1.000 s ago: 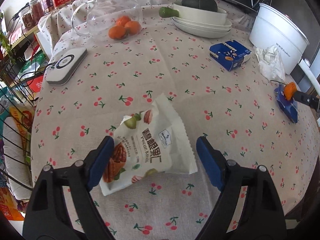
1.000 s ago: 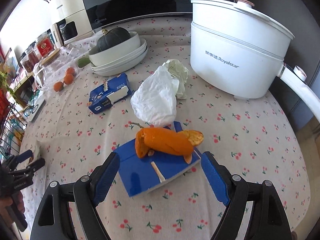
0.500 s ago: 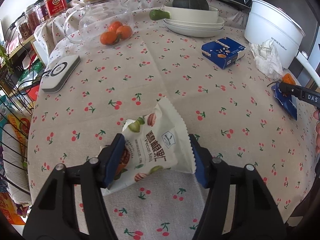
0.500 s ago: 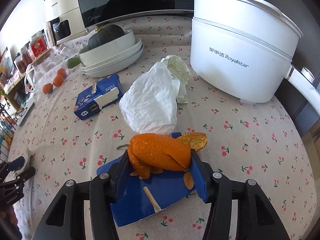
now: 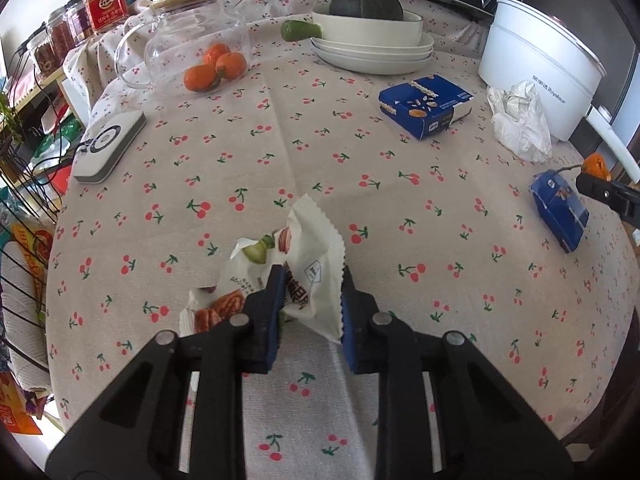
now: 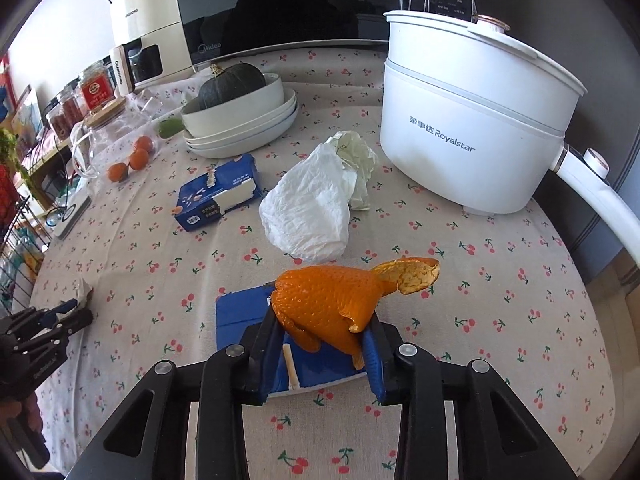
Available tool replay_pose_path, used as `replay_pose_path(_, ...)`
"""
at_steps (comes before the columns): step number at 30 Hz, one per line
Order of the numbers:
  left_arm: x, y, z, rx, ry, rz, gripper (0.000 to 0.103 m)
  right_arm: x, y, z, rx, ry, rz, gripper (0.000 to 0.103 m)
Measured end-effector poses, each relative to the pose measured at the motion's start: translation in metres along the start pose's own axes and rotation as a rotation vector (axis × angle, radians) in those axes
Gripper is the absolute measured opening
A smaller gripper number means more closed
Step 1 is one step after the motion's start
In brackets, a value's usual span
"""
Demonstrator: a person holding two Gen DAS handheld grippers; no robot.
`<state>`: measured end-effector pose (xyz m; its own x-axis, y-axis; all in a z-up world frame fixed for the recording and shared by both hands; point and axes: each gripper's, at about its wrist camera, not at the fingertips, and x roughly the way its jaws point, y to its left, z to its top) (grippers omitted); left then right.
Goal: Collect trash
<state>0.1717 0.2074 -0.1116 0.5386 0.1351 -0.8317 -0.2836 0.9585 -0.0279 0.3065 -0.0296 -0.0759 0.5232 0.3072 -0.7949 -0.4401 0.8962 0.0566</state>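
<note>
In the left wrist view, low centre, the left claw [image 5: 310, 300] is closing on a crumpled snack wrapper [image 5: 296, 272] on the table [image 5: 320, 140]. In the right wrist view, low centre, the right claw [image 6: 322, 344] is clenched on an orange peel [image 6: 332, 304] above a blue carton [image 6: 240, 312].

A cherry-print tabletop [image 5: 240, 152] carries a white Royalstar cooker [image 6: 472, 128], stacked plates [image 5: 372, 54] under a squash [image 5: 366, 5], and tangerines [image 5: 214, 66].

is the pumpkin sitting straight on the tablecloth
No, the pumpkin sits in a white dish on stacked plates.
</note>
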Motion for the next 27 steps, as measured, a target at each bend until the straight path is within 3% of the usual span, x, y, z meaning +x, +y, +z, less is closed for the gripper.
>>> replay_pose_path(12, -0.041, -0.051, 0.006, 0.038, -0.055, -0.115, 0.026, -0.064, -0.025, -0.016, 0.001, -0.033, -0.010, 0.036)
replay_pose_path(27, -0.084, -0.138, -0.016, 0.164, -0.070, -0.245, 0.026, -0.138, -0.081, -0.064, 0.081, -0.017, -0.050, 0.036)
